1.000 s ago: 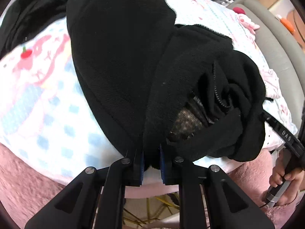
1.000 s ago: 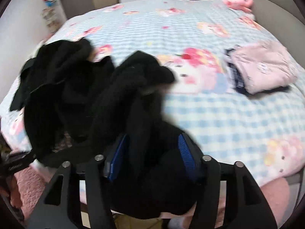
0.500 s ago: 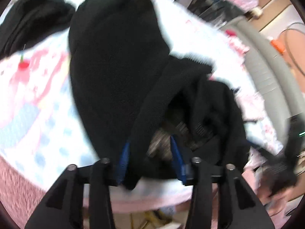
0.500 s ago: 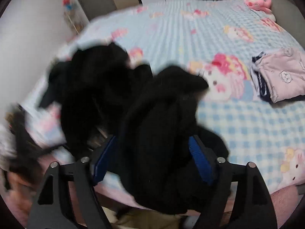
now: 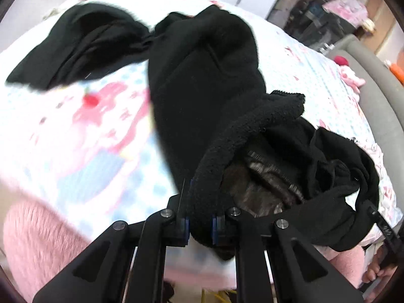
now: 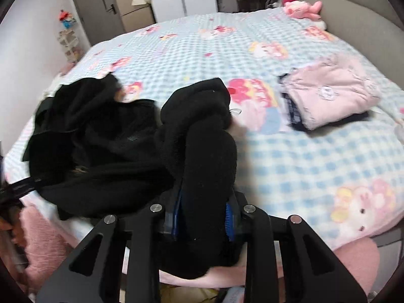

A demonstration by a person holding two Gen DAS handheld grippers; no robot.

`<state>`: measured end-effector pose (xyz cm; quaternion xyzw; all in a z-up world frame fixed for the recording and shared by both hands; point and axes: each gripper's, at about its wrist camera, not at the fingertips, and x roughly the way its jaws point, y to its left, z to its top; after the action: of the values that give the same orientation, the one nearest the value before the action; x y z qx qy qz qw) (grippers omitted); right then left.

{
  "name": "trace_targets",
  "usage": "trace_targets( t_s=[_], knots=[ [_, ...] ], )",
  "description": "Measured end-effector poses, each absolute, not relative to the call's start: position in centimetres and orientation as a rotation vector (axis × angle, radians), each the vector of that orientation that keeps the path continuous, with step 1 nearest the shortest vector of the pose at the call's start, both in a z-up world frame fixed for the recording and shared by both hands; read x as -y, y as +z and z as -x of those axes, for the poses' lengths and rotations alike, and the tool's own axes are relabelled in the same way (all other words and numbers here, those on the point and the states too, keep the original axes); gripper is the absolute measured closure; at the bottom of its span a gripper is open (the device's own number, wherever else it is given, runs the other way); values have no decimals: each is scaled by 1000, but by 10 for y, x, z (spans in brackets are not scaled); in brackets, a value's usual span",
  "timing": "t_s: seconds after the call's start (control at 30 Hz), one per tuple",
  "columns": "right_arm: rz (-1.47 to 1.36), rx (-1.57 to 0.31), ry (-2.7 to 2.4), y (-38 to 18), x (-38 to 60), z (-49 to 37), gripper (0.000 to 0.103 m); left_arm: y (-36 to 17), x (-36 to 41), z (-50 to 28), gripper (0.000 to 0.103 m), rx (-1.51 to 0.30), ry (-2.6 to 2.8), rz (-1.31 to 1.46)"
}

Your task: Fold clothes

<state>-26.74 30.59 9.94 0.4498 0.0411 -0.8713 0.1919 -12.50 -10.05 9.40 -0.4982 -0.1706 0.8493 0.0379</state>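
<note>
Both grippers have drawn the black fleece garment toward the bed's near edge since a second ago.

The left gripper is pinched tight on a rolled fleece edge; the right gripper is clamped narrowly on a thick fleece bundle. The garment sprawls across the checked bedspread from 9 to 12 o'clock in the right view; a folded pink pile lies at 2 o'clock.

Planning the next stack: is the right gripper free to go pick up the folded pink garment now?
Probably not: the right gripper is shut on the black fleece. The pink garment itself lies unobstructed.
</note>
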Motion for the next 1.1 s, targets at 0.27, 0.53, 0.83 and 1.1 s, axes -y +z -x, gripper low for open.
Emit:
trace_targets(
  t_s=[0.27, 0.53, 0.83, 1.1],
  knots=[
    [-1244, -96, -2696, 101, -322, 311, 60, 74, 108, 90, 90, 498, 2465, 1674],
    [-1121, 86, -2367, 149, -281, 264, 30, 95, 140, 109, 63, 690, 2492, 1484],
    [-1535, 141, -2231, 65, -212, 316, 27, 55, 90, 169, 47, 585, 2648, 1414],
    [-1477, 80, -2226, 71, -182, 320, 12, 11, 82, 155, 47, 495, 2555, 1627]
  ],
)
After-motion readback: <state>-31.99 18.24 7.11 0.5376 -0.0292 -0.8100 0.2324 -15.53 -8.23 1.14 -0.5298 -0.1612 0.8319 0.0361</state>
